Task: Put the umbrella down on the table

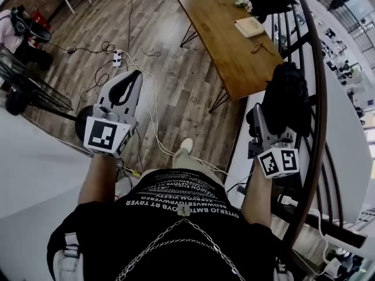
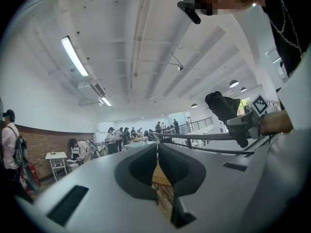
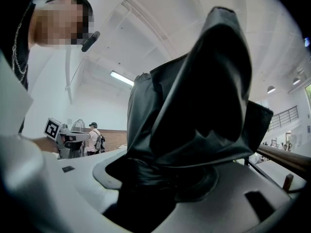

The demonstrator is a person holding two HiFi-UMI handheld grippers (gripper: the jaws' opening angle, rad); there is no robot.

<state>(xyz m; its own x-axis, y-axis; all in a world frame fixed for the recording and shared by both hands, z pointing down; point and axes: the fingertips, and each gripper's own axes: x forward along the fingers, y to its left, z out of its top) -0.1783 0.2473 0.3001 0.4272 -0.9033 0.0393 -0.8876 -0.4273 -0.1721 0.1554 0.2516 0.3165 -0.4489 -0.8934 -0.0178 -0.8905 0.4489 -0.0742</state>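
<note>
Holding the folded black umbrella (image 1: 288, 95) in my right gripper (image 1: 274, 120), I judge the job barely begun. The jaws are clamped on its bunched fabric. The bundle hangs in the air at about three o'clock in the head view, just beside a dark railing (image 1: 319, 98) and over no surface. The wooden table (image 1: 222, 37) lies well apart at one o'clock, with a pale book (image 1: 250, 26) near its far end and bare wood nearer me. My left gripper (image 1: 133, 76), at ten o'clock, is closed with nothing between its pads. What is left, as I see it: reach the table, lower the umbrella onto bare wood, let go.
</note>
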